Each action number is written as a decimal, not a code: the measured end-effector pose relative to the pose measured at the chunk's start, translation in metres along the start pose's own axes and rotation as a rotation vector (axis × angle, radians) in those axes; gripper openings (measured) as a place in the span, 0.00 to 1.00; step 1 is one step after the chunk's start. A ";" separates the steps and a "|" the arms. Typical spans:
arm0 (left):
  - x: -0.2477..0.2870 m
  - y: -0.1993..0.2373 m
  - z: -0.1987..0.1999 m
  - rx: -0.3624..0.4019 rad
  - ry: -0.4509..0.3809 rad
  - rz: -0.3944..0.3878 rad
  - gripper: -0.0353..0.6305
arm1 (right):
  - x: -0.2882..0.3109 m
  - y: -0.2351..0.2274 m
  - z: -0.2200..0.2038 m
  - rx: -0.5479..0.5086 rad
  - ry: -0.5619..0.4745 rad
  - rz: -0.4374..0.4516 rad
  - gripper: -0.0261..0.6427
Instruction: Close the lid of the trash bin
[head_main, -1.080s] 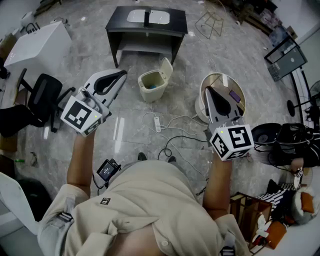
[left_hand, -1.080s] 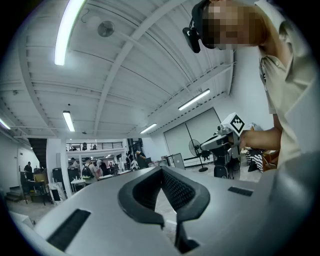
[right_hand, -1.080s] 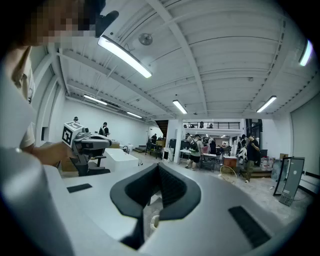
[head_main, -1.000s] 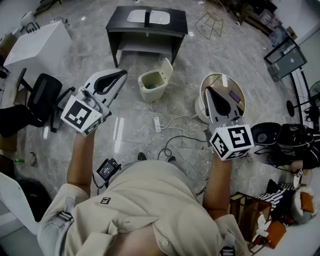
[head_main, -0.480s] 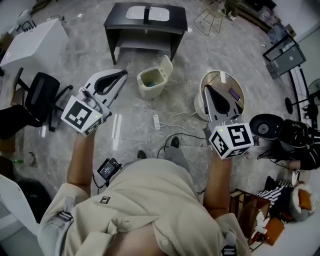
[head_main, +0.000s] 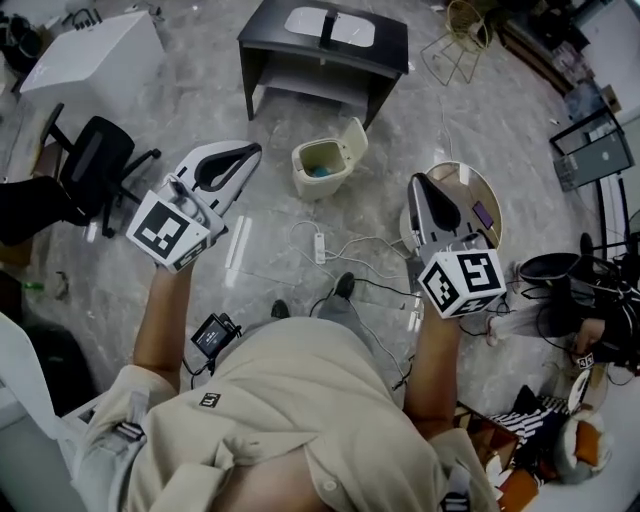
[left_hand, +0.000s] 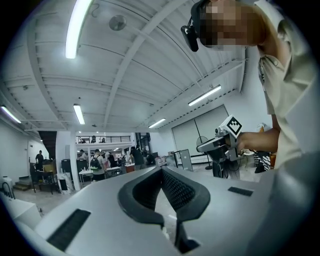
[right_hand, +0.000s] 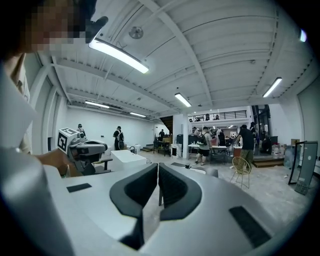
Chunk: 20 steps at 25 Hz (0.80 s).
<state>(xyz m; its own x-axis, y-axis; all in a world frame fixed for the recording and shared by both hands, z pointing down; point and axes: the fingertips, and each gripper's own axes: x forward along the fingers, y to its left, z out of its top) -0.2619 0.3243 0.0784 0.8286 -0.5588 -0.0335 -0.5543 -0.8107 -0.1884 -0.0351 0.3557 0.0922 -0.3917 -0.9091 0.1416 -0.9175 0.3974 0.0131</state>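
Marble floor (head_main: 195, 95) lies open around one trash bin (head_main: 318, 172). Nearest, two grippers, left gripper (head_main: 252, 151) and right gripper (head_main: 417, 183), hover well short of it, fingers closed, empty. Loose cables (head_main: 335, 245) trail between. Lid (head_main: 354, 138) upright; one black bench (head_main: 320, 58) beyond.

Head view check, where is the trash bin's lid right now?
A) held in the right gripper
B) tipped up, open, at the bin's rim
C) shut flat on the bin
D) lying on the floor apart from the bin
B: the lid stands raised at the rim of the trash bin, leaving the inside exposed.
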 end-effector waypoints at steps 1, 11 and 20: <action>0.004 0.003 -0.002 -0.002 0.006 0.009 0.08 | 0.006 -0.005 -0.001 0.006 0.002 0.007 0.08; 0.071 0.026 -0.008 -0.015 0.078 0.075 0.08 | 0.068 -0.077 0.004 0.056 0.022 0.102 0.08; 0.147 0.029 -0.017 -0.011 0.133 0.145 0.08 | 0.115 -0.156 -0.006 0.090 0.039 0.199 0.08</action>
<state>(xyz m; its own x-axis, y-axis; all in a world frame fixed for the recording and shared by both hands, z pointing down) -0.1577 0.2157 0.0843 0.7227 -0.6876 0.0704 -0.6688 -0.7213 -0.1800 0.0628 0.1897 0.1125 -0.5647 -0.8074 0.1710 -0.8253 0.5545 -0.1072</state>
